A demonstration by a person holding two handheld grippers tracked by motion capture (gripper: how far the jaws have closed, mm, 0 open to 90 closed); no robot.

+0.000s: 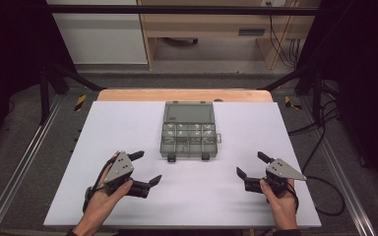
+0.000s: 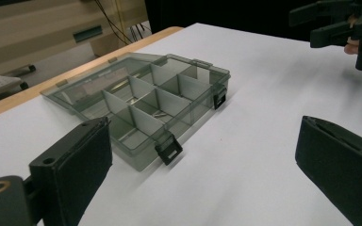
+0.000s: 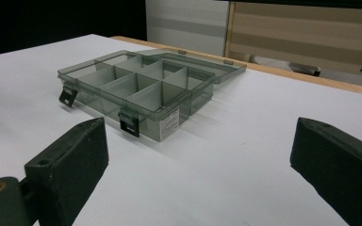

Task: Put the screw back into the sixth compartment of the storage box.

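High view has the clear compartment box (image 1: 190,130) mid-table, lid flipped flat behind it so the dividers are reachable. Left gripper (image 1: 145,168) and right gripper (image 1: 252,164) sit just in front of the box, jaws spread wide, holding nothing, probably lining up.

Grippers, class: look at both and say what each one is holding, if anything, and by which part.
Nothing is held. The left gripper and right gripper both stand open, apart from the open compartment box on the table.
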